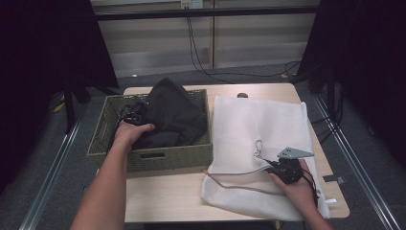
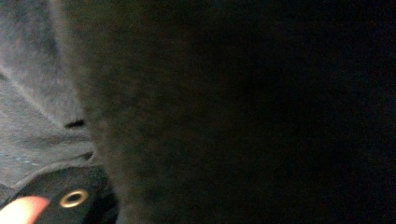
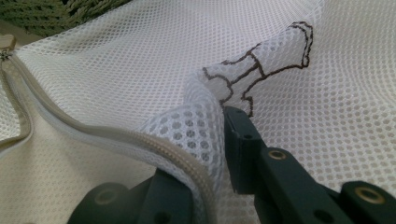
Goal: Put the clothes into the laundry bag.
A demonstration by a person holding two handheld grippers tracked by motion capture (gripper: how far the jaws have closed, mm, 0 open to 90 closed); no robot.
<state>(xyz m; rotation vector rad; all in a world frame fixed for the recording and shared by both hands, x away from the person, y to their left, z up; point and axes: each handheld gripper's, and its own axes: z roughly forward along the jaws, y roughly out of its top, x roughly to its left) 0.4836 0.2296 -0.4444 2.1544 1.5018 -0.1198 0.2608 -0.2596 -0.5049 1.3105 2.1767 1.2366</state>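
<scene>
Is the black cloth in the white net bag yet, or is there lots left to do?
Not yet. Done: the right gripper pinches the mesh bag by its zipper edge, lifting it open. In hand: the left gripper is at the black cloth, which sits in the green basket. Left: lifting it out, bagging, probably zipping.

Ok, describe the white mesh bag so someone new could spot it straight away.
On the wooden table, right of the green basket, lies a flat white mesh bag. It has a beige zip along its near edge and a small brown outline drawing, unlike the dark cloth in the basket.
</scene>
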